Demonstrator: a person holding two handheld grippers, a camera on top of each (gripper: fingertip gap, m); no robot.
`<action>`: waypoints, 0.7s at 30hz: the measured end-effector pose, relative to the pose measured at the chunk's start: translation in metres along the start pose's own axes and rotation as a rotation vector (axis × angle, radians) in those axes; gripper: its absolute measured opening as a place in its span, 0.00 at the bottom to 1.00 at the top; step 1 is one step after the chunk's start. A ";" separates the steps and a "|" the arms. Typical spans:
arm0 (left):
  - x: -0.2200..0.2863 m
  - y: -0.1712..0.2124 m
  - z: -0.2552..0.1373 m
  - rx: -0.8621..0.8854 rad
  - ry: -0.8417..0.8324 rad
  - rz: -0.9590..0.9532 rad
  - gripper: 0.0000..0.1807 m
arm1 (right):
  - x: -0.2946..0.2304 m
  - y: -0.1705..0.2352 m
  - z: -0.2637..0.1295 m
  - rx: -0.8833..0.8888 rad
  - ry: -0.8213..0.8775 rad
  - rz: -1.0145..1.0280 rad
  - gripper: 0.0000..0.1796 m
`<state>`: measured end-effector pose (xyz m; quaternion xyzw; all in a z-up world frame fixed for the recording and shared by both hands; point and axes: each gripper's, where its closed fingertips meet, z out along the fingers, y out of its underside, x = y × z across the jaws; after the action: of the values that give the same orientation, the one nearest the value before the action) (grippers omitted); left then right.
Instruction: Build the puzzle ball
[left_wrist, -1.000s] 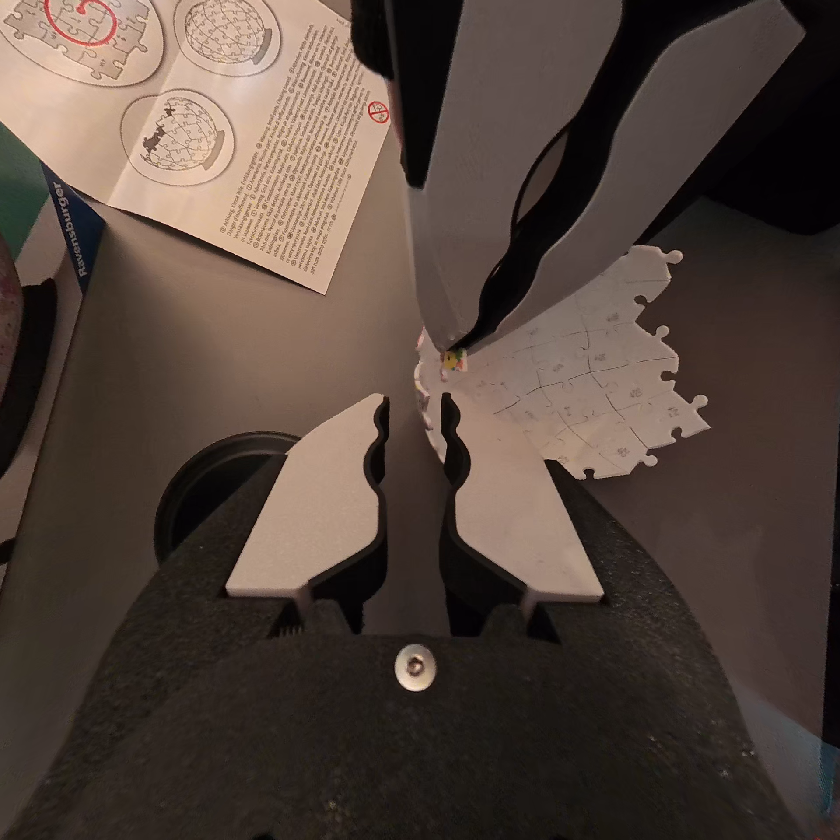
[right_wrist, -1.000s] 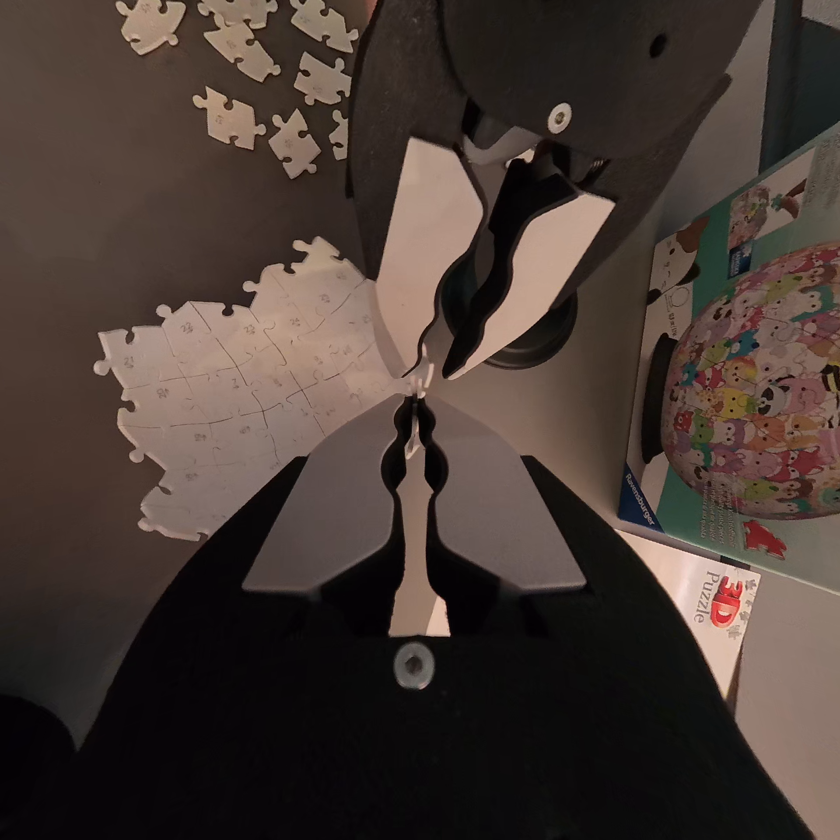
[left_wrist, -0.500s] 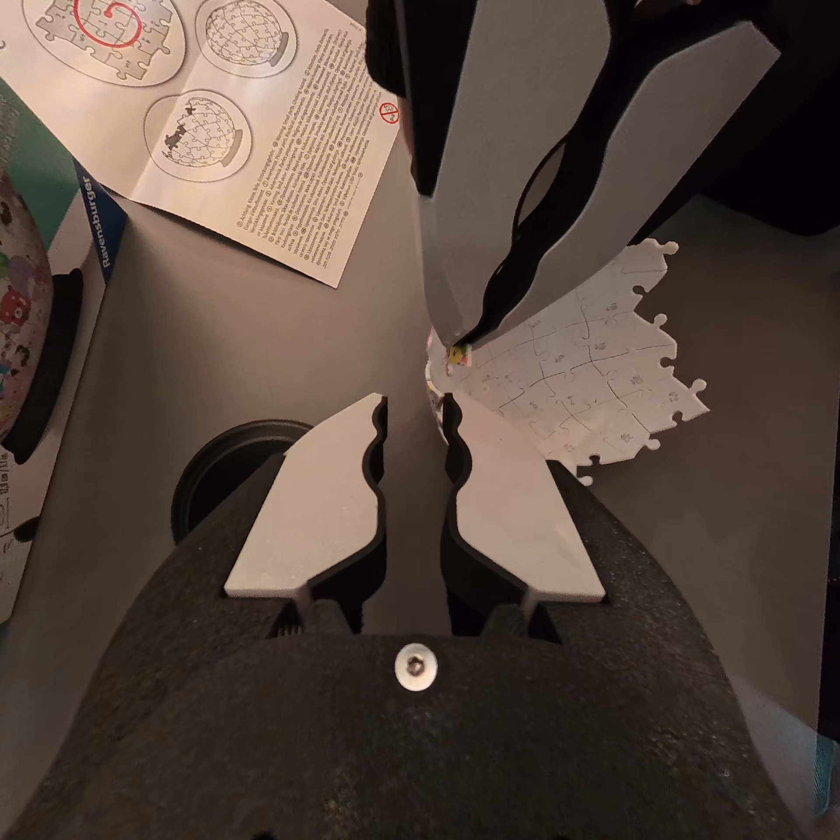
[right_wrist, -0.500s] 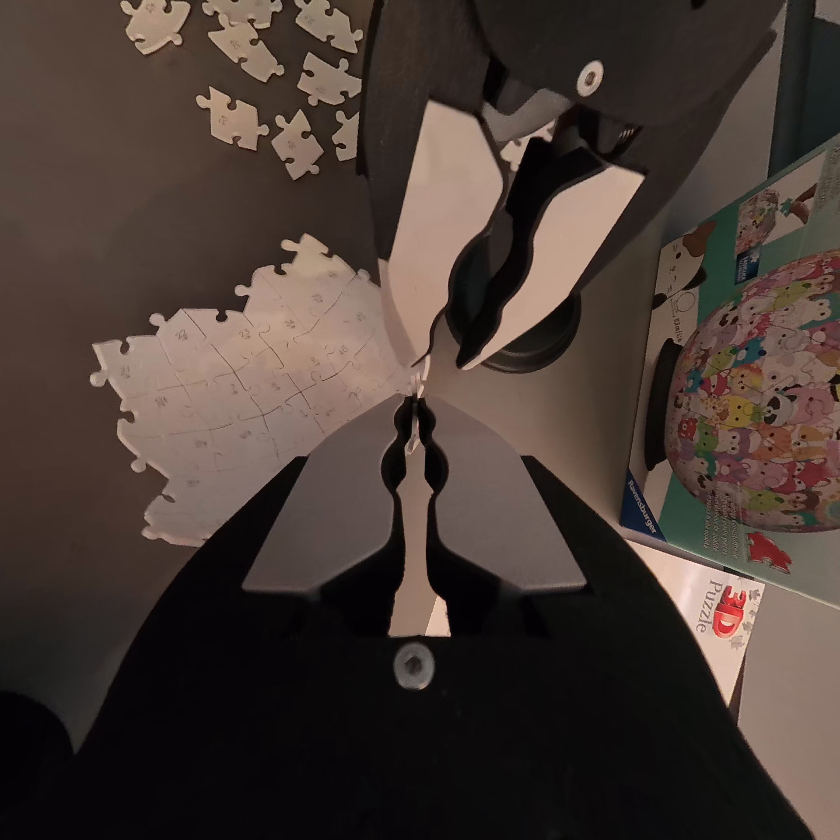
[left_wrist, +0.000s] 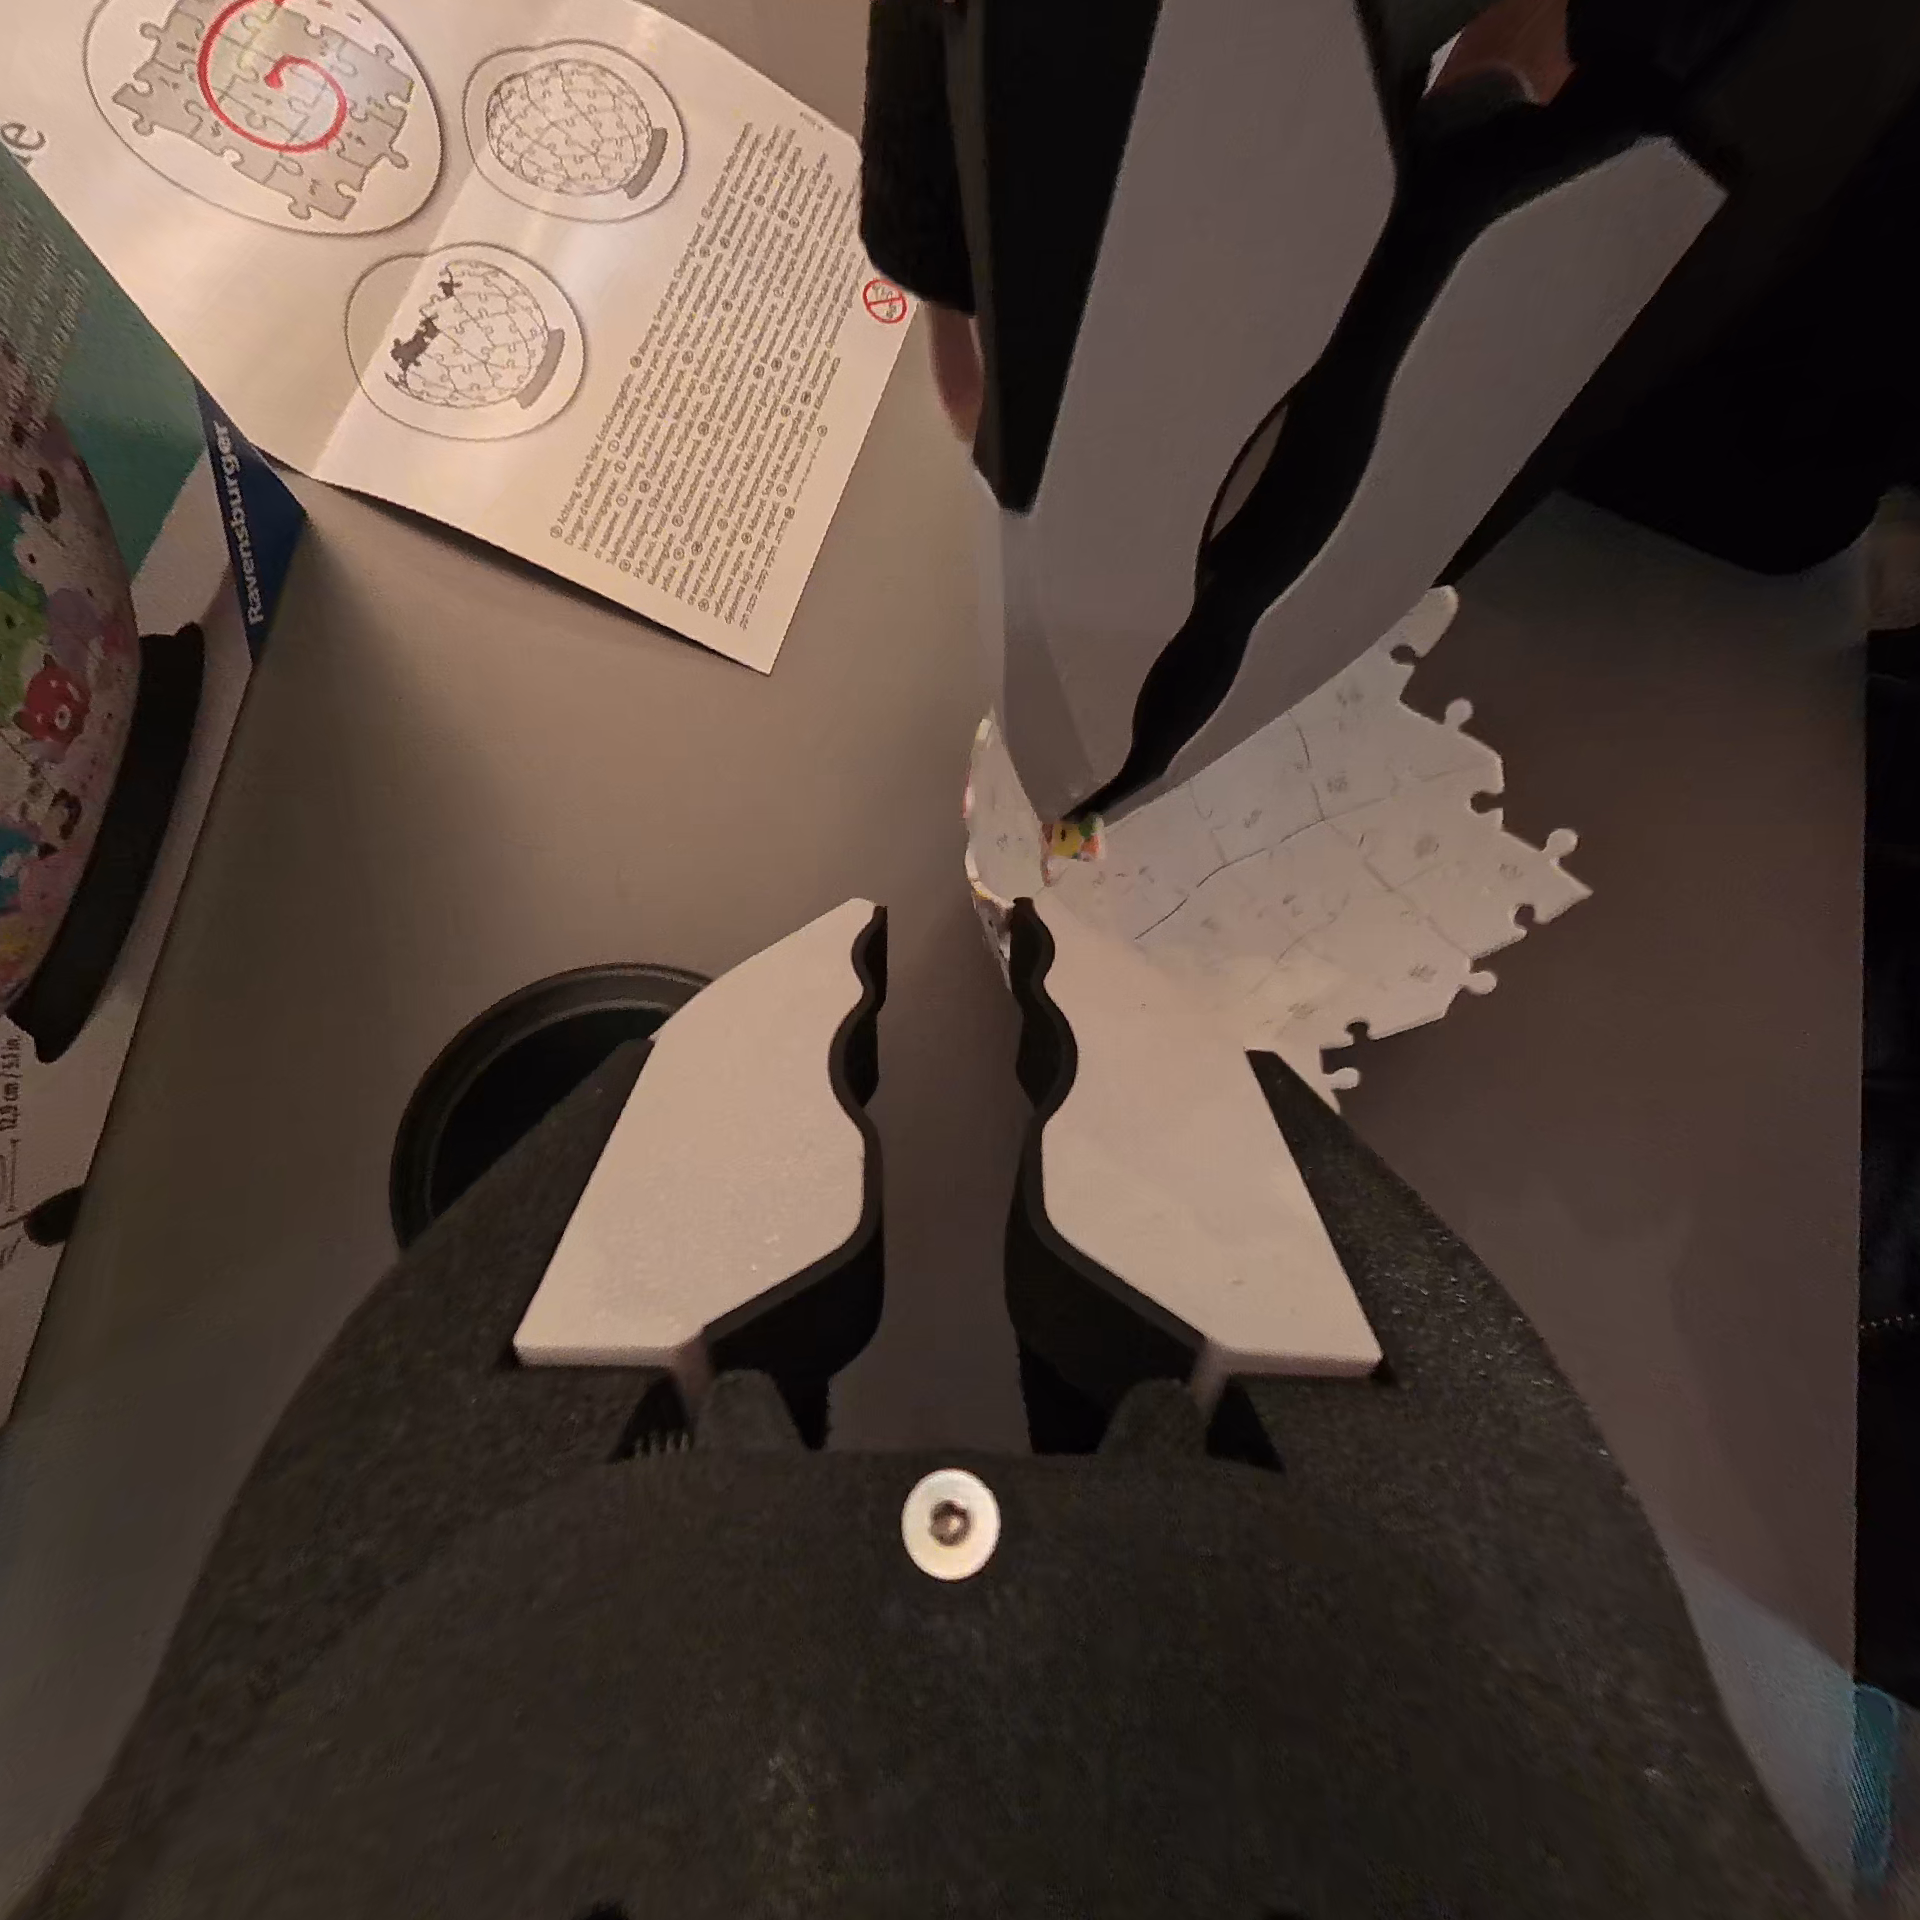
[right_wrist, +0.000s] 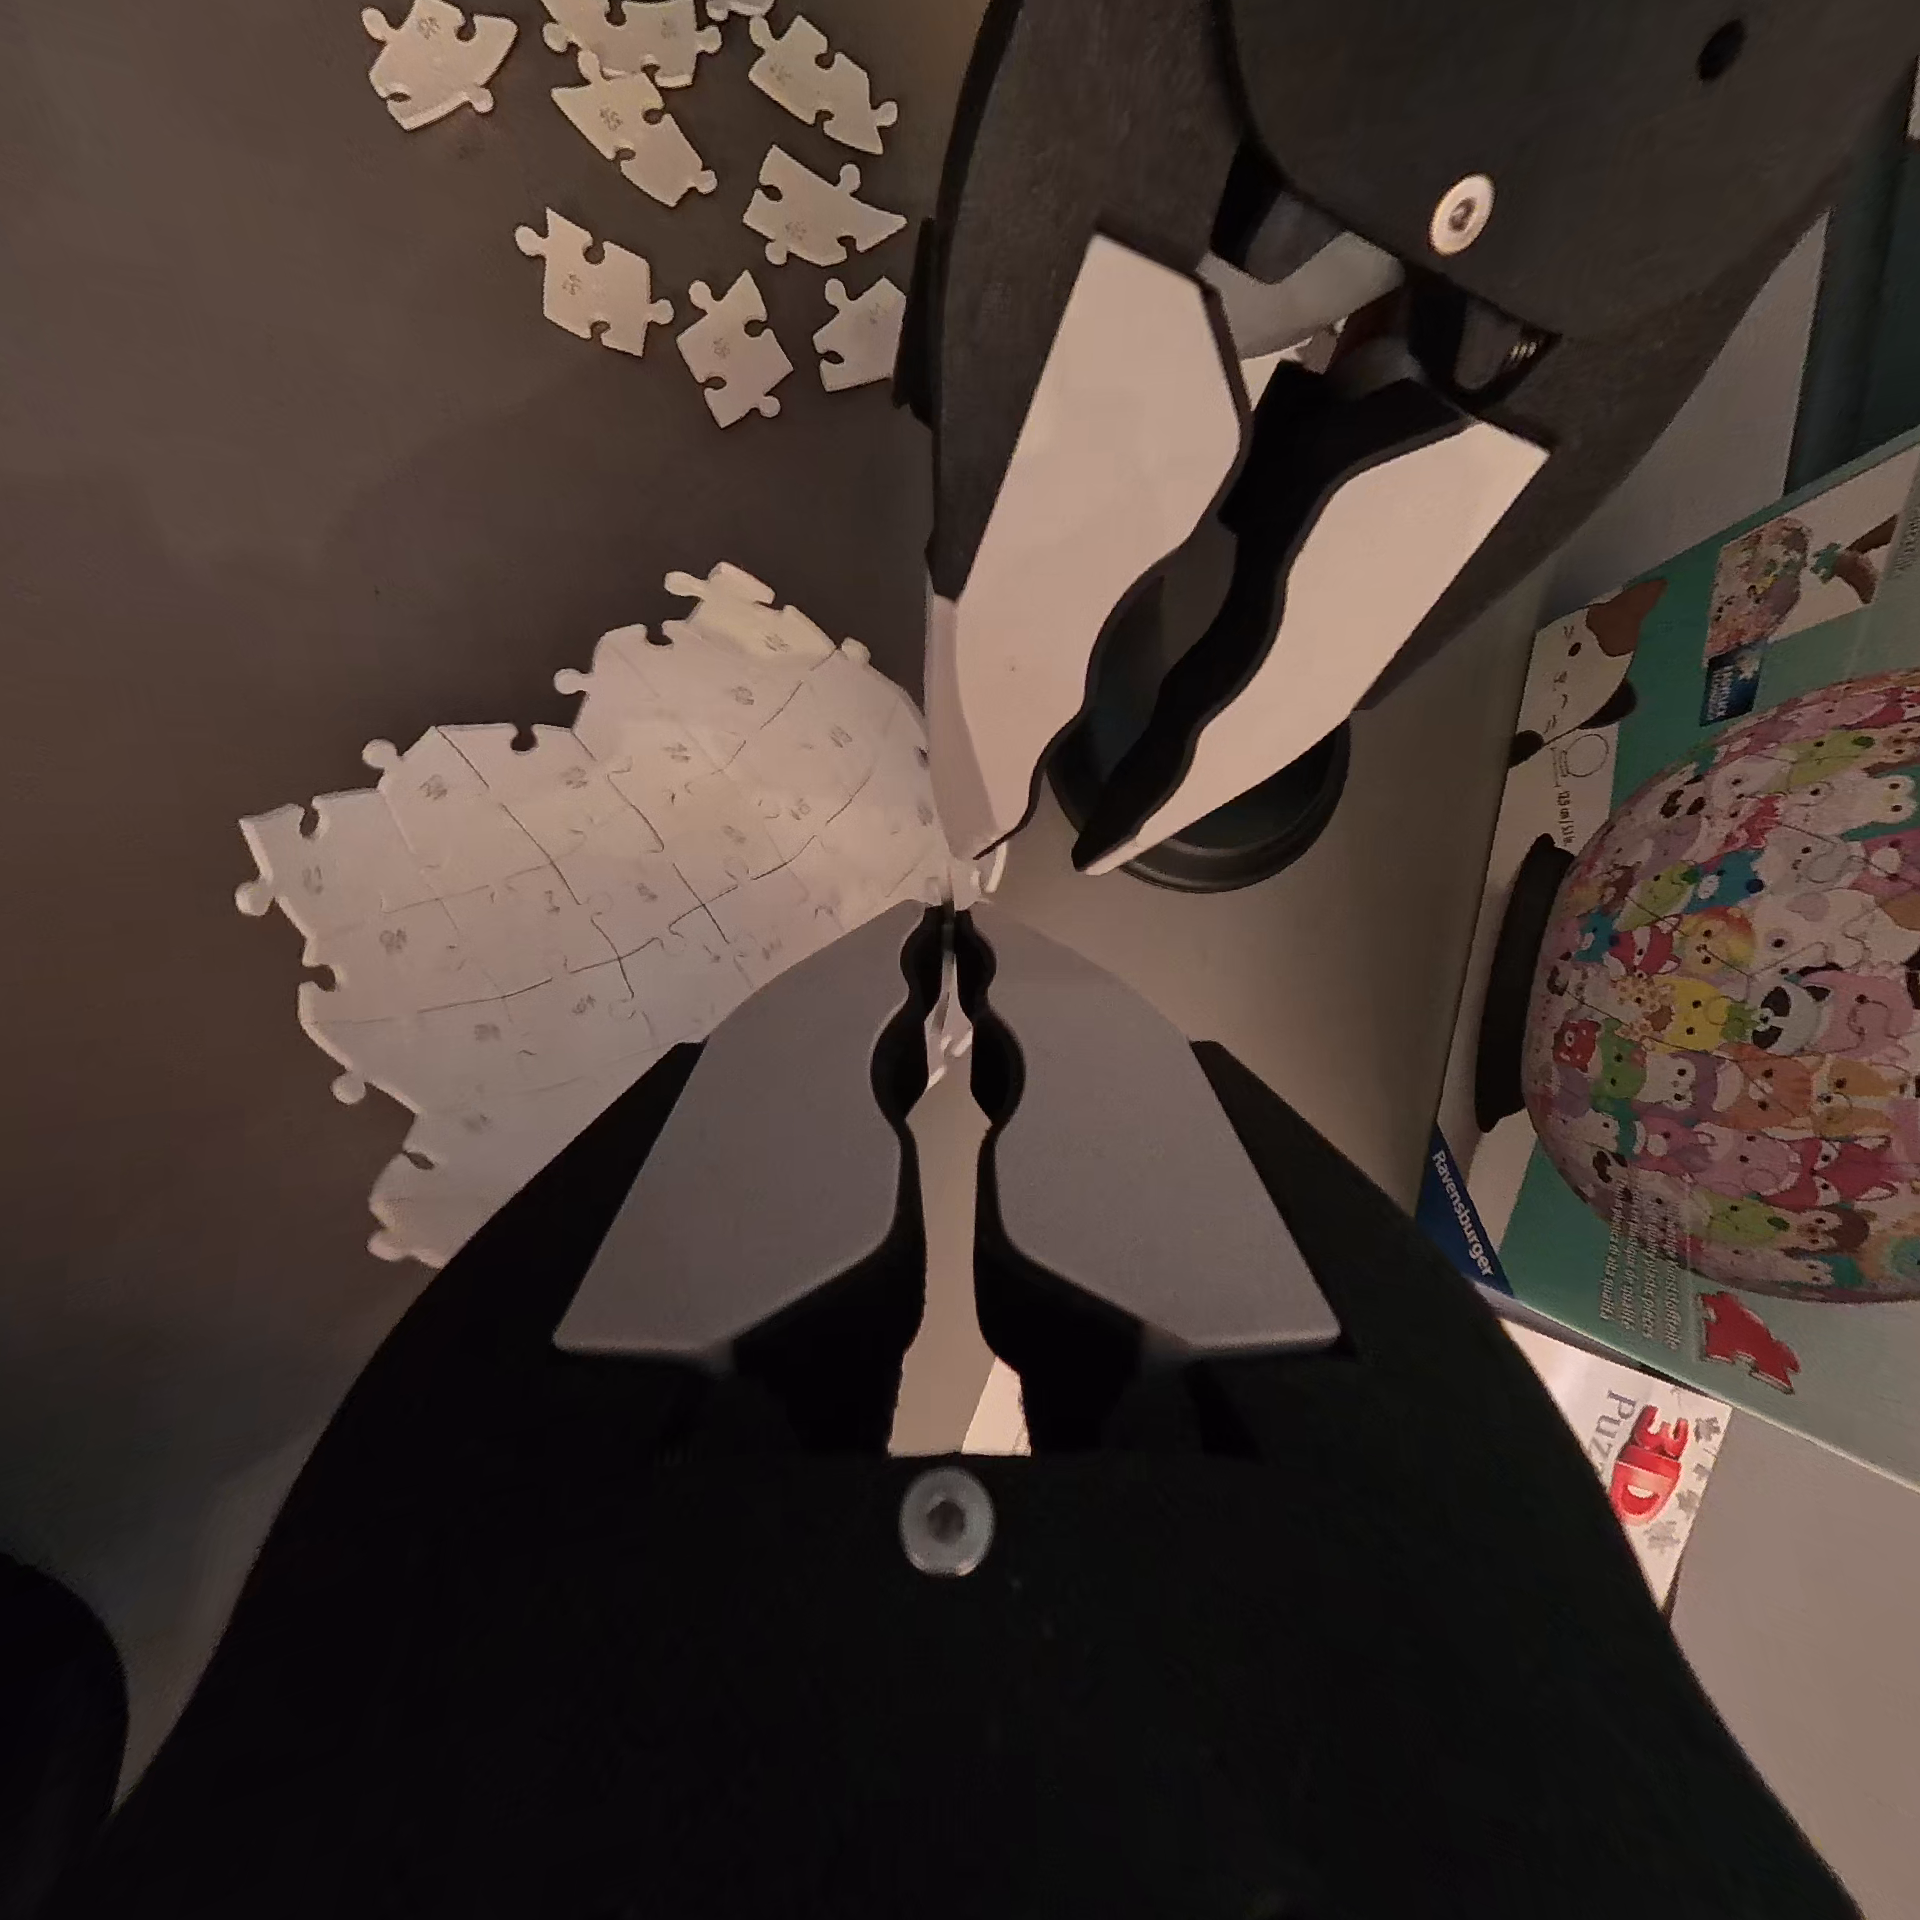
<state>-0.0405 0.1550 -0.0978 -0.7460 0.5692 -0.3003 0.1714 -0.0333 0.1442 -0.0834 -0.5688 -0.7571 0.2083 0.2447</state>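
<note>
Right tongs (right_wrist: 951, 940): clenched on the near rim of the joined patch, with a thin white edge showing in the slit between their tips; this is what we hold the work with.
Left tongs (left_wrist: 948, 914): released, with a clear gap between the tips; in the right wrist view one tip sits against the patch edge just beside the right tongs, but we cannot tell whether it presses there.
Joined patch (right_wrist: 582, 904): curved white sheet of interlocked pieces, backs up with small printed marks, knobs and notches along its outer border; one side is lifted by the right tongs while the far side appears to rest on the grey counter (right_wrist: 260, 468). A speck of coloured print (left_wrist: 1075, 834) shows at the gripped rim.
Progress: we judge the ball far from closed, a shallow cap only, much less than half a sphere.
Stand (left_wrist: 499, 1081): black ring, empty, near the tongs.
Loose pieces (right_wrist: 717, 208): a cluster beyond the patch, not yet fitted; more may lie out of frame.
Reference: leaflet (left_wrist: 499, 312) and box (right_wrist: 1714, 987) at the counter's edge.
</note>
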 end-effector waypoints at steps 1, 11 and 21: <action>0.001 -0.001 -0.001 0.007 0.002 0.001 0.13 | 0.000 0.000 0.000 0.002 0.003 -0.004 0.02; 0.005 0.001 0.000 0.017 0.047 -0.030 0.14 | 0.002 0.008 -0.001 -0.033 0.017 -0.007 0.02; 0.014 -0.008 0.015 0.026 0.092 -0.008 0.14 | 0.000 0.024 -0.003 -0.071 0.048 0.074 0.02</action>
<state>-0.0221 0.1426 -0.1010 -0.7314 0.5696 -0.3423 0.1533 -0.0130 0.1512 -0.0956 -0.6094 -0.7365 0.1765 0.2347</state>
